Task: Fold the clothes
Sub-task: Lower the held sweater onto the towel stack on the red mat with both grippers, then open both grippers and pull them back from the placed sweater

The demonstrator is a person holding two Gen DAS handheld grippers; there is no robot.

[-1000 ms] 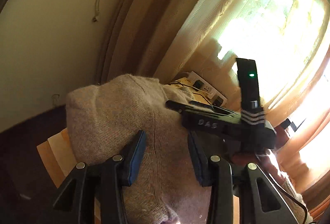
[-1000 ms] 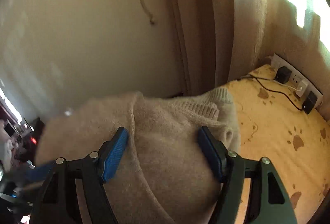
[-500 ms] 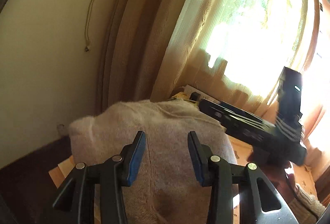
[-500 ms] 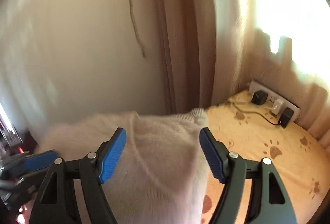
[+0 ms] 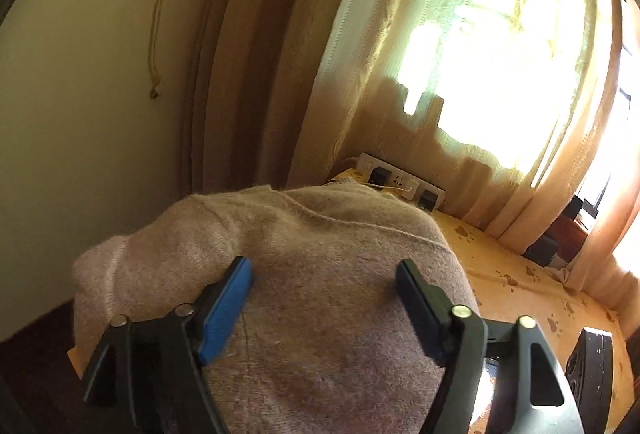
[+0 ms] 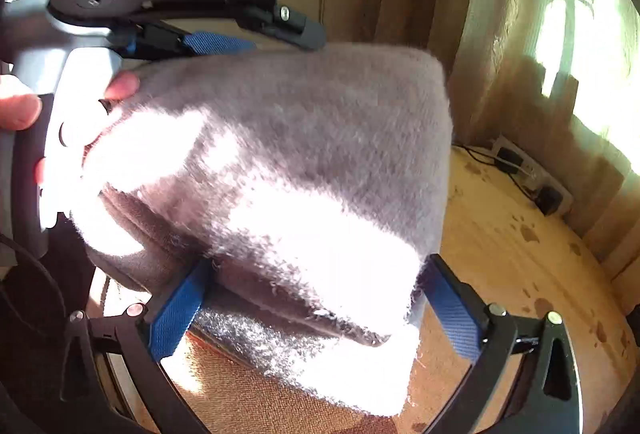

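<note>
Left wrist view: your left gripper point(image 5: 324, 298) opening, sweater point(image 5: 312, 274) bulging between jaws, apparently released. Right gripper point(image 6: 316, 310) opening wide around folded sweater, likely to set it down on cloth point(image 6: 520, 254).

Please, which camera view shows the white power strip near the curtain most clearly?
The left wrist view shows the power strip best: it is sharp and shows its sockets and plugs, though the sweater hides its near end. In the right wrist view the strip appears small and blurred at the right edge.
</note>
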